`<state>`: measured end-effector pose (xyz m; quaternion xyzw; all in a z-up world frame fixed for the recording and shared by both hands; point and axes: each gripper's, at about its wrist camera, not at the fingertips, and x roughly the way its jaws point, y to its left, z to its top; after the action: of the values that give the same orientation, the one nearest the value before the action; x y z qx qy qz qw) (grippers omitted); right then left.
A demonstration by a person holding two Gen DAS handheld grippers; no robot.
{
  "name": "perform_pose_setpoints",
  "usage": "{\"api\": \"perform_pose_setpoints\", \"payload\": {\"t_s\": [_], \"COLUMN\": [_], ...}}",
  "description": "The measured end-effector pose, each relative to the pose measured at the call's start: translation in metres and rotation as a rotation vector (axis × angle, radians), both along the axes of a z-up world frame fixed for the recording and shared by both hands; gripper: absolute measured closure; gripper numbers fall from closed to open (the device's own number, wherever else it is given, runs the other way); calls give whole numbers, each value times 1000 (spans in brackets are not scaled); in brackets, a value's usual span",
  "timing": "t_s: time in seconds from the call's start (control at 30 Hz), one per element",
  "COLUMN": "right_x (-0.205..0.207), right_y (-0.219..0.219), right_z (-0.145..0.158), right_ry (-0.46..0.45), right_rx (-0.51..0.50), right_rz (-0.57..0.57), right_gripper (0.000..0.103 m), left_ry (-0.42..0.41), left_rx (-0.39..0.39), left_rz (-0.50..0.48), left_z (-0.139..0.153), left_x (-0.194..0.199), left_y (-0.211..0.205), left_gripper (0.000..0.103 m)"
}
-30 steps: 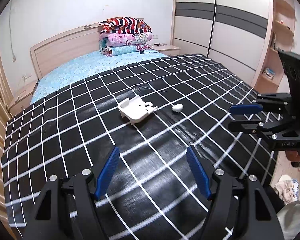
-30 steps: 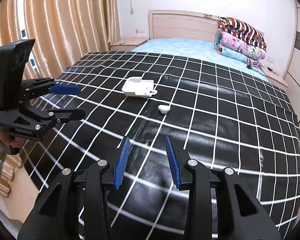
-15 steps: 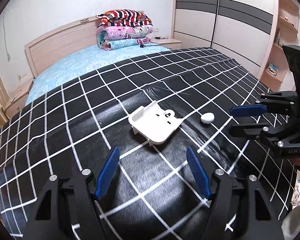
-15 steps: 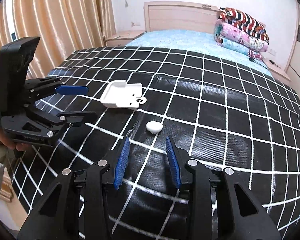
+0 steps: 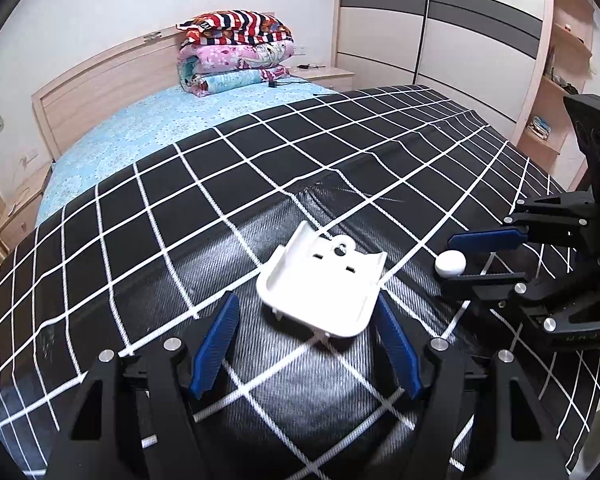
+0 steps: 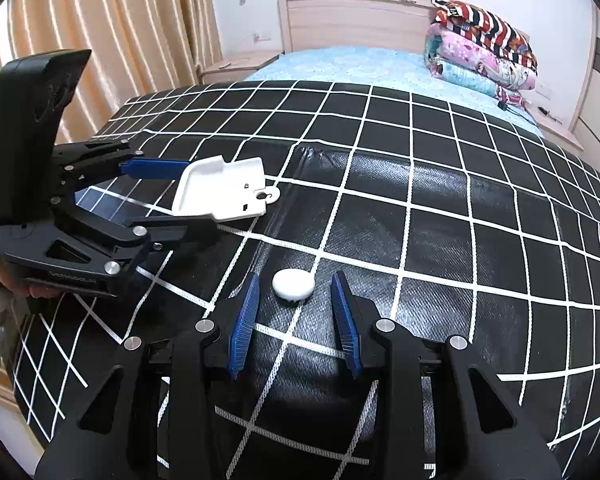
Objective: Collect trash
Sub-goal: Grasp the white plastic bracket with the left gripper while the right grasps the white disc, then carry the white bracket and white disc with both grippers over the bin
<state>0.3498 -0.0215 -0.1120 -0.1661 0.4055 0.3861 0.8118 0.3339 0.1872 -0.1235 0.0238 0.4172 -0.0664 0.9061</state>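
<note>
A white plastic tray-like piece (image 5: 324, 284) lies on the black checked bed cover; it also shows in the right wrist view (image 6: 220, 190). My left gripper (image 5: 308, 332) is open, its blue pads on either side of the piece's near end, apart from it. A small round white cap (image 6: 293, 285) lies to its right; it also shows in the left wrist view (image 5: 450, 264). My right gripper (image 6: 296, 312) is open with the cap just ahead, between its fingertips. Each gripper shows in the other's view: the right (image 5: 484, 256), the left (image 6: 168, 196).
The black cover with white grid lines (image 5: 180, 240) spreads over a bed with a light blue sheet (image 5: 172, 124). Folded blankets (image 5: 236, 50) are stacked at the headboard. A wardrobe (image 5: 440, 28) stands right, curtains (image 6: 100, 40) left.
Both grippers have moved forward and down toward the bed. The white piece now sits between the left pads and the cap between the right fingertips. Neither object has moved.
</note>
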Motion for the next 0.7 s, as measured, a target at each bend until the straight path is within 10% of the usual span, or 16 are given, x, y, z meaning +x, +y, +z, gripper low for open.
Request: {"api": "perform_pose_setpoints", "payload": {"t_s": [0.7], "right_x": [-8], "right_y": [1], "right_z": [3], "right_ry": [-51], "right_rx": [-40], "right_rz": [8], "right_gripper": [82], "left_ry": [-54], "left_rx": [32], "left_rz": [-28], "left_z": [9], "left_x": [-21], "left_y": [-18], "left_gripper": [47]}}
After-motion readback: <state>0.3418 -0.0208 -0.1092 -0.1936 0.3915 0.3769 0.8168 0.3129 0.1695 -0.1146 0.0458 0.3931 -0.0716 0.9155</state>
